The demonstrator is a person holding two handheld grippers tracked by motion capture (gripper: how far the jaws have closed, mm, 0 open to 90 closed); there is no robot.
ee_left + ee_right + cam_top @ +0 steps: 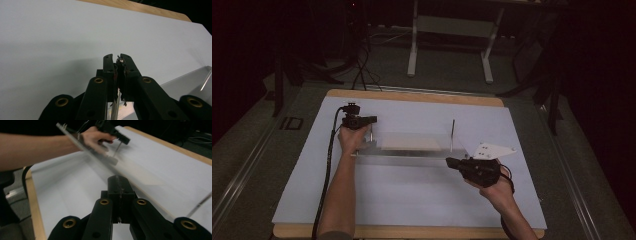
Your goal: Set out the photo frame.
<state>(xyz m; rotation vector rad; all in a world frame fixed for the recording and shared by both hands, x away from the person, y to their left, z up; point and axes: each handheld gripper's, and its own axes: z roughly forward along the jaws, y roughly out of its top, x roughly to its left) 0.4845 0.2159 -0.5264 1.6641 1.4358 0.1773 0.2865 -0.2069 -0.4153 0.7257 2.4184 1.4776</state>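
High view: left hand-held gripper (371, 131) clamps the clear tray's (412, 159) left post.

Wooden table (412, 96), pale sheet (412, 195), clear tray (402, 159)

I can read no writing, label, brand, number or sign anywhere here. The grey three-cornered plate (493, 150) on my right gripper (452, 162) carries a few small dark dots, too small to make out as characters.
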